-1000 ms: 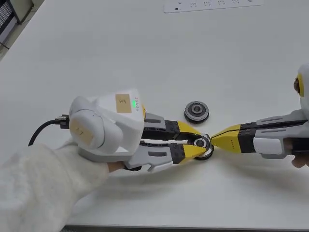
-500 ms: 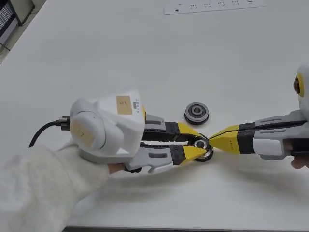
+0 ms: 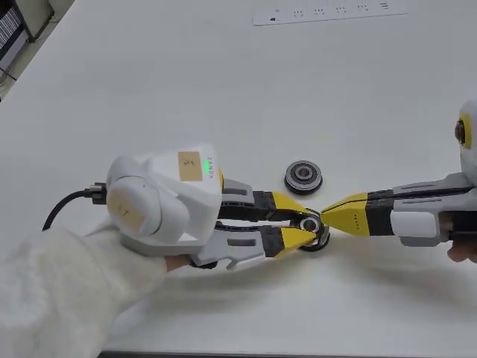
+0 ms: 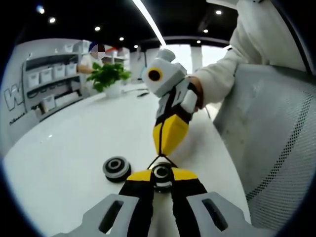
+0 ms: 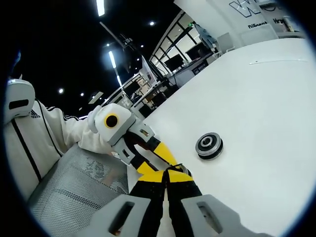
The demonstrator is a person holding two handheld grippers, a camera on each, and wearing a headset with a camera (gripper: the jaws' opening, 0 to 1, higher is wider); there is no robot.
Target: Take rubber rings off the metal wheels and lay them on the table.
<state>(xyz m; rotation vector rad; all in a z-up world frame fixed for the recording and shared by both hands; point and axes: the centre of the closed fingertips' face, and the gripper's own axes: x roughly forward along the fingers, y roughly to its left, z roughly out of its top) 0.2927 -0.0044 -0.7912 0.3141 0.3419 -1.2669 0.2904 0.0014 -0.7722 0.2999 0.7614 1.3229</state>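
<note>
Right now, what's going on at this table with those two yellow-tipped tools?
A person is working with a hand-held gripper in each hand. The left gripper clamps a small metal wheel against the white table. The right gripper, jaws closed, meets it tip to tip and seems to pinch the wheel's rubber ring, which is not yet off. A second wheel lies just beyond them, untouched.

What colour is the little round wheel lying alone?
The loose round metal wheel is black outside, silvery inside; the head view shows it best.
</note>
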